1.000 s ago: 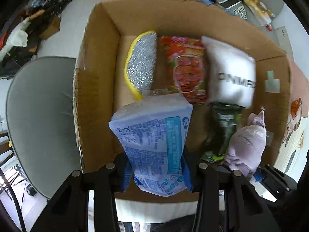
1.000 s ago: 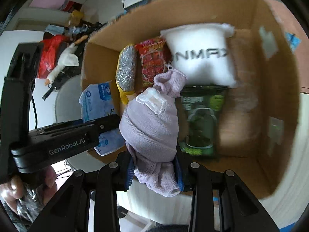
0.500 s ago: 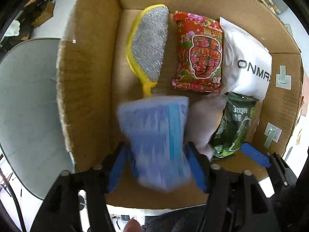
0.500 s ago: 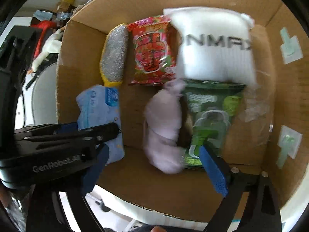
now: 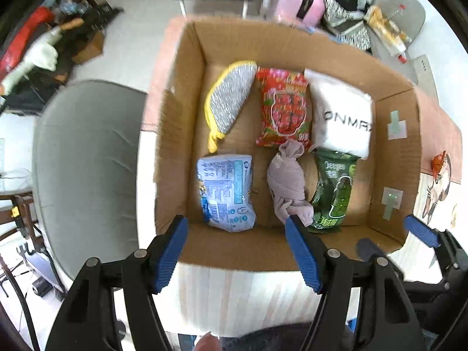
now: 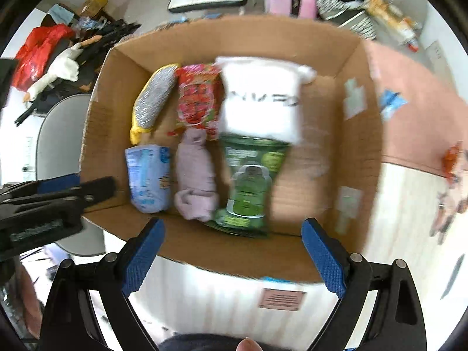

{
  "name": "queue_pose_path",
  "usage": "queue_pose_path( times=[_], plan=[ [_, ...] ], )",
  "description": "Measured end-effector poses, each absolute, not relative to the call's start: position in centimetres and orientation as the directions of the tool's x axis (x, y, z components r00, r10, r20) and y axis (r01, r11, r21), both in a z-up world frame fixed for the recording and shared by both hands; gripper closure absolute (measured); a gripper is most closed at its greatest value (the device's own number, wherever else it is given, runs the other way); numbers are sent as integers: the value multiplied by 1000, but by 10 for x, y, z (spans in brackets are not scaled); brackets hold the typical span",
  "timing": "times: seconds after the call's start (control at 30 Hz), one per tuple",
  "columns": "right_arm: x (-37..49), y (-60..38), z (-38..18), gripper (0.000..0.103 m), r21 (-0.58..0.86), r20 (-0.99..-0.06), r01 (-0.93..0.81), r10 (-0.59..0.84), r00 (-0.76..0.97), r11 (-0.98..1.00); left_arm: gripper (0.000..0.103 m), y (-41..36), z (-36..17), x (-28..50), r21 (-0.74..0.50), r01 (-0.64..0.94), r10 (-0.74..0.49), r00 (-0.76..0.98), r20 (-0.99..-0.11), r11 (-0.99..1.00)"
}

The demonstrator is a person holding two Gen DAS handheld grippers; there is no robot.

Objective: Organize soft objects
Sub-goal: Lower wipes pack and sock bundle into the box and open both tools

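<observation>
1. The blue tissue pack (image 5: 225,190) and the mauve rolled cloth (image 5: 288,181) lie in the cardboard box (image 5: 175,134), along its near wall, the pack toward the near-left corner.
2. Both look light and squashy; I would pinch each across its middle.
3. The left tool (image 5: 235,251) and the right tool (image 6: 232,254) hang released above the near wall, empty. Earlier views show the left one's jaws opening off the pack.

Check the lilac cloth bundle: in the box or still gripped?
In the box. The cloth bundle lies on the box floor between the blue pack and green pouch, with no pads touching it.
</observation>
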State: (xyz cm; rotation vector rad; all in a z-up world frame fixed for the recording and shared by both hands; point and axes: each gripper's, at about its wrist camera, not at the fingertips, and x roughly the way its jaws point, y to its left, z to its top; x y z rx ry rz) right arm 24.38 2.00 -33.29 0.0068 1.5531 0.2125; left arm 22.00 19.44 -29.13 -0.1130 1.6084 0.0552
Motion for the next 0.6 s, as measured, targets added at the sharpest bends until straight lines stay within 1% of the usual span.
queue_pose_path(
  times=[0.13, 0.27, 0.47, 0.5, 0.53, 0.57, 0.6],
  plan=[
    [229, -9, -309, 7, 103, -992, -129, 112, 65, 986, 36, 190, -263, 209, -10, -111, -3, 61, -998, 994],
    [215, -19, -287, 7, 101, -987, -126, 115, 109, 987, 36, 183, -240, 193, -6, -122, 10, 125, -992, 993],
    [193, -27, -265, 7, 112, -981, -139, 132, 145, 984, 35, 171, -218, 178, -10, -112, 10, 176, -984, 994],
    [191, -28, -264, 7, 119, -979, -137, 139, 148, 983, 23, 170, -216, 177, -10, -113, 10, 181, -983, 994],
    [188, -30, -262, 6, 130, -977, -134, 150, 152, 982, 7, 169, -214, 176, -10, -113, 11, 189, -982, 994],
    [187, -30, -262, 0, 142, -975, -131, 161, 153, 981, 3, 167, -212, 176, -11, -111, 11, 199, -980, 994],
    [186, -32, -261, 0, 166, -970, -128, 185, 157, 978, 3, 166, -211, 176, -10, -113, 13, 204, -979, 993]
  ],
)
